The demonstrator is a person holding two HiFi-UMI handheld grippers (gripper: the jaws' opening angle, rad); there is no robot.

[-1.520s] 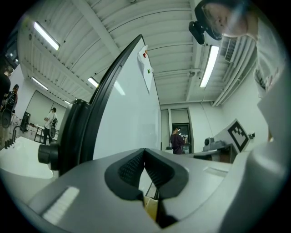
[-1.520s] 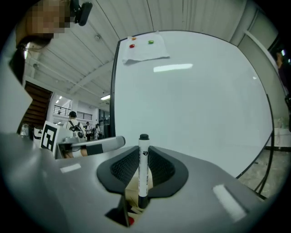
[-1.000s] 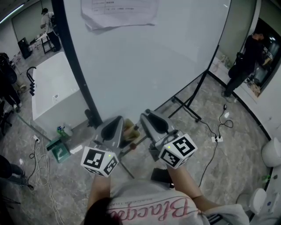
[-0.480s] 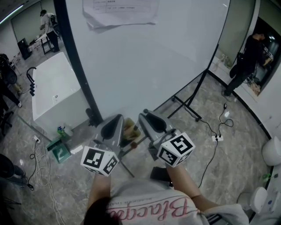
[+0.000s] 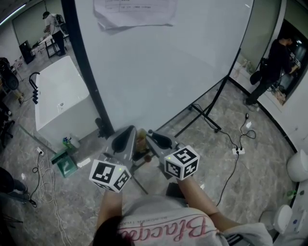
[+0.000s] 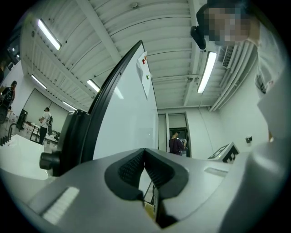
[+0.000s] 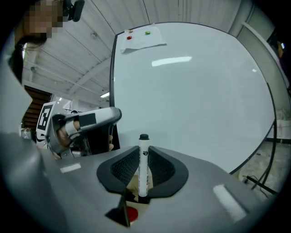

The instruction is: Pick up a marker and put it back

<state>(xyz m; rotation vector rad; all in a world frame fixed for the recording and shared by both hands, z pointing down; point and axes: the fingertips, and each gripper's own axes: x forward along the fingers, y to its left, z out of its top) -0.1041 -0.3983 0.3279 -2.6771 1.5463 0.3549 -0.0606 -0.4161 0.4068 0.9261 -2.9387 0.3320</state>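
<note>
A white marker [image 7: 143, 166] with a black cap stands upright between the pads of my right gripper [image 7: 143, 152], which is shut on it. In the head view the right gripper [image 5: 153, 137] is low in front of the whiteboard [image 5: 168, 72], close beside the left gripper [image 5: 129, 131]. A tan box [image 5: 141, 141] sits between the two. Below the held marker show the tan box [image 7: 132, 189] and a red round thing [image 7: 131, 213]. The left gripper [image 6: 145, 157] has its pads together with nothing between them. The marker itself is hidden in the head view.
A sheet of paper [image 5: 134, 12] hangs at the whiteboard's top. The board's black stand legs [image 5: 207, 115] spread over the floor on the right. A white table [image 5: 57, 96] stands at the left, cables [image 5: 236, 144] lie on the floor, and a person [image 5: 272, 62] stands far right.
The right gripper, with the marker in it, has sunk and shifted left toward the tan box and the left gripper. The left gripper has stayed where it was.
</note>
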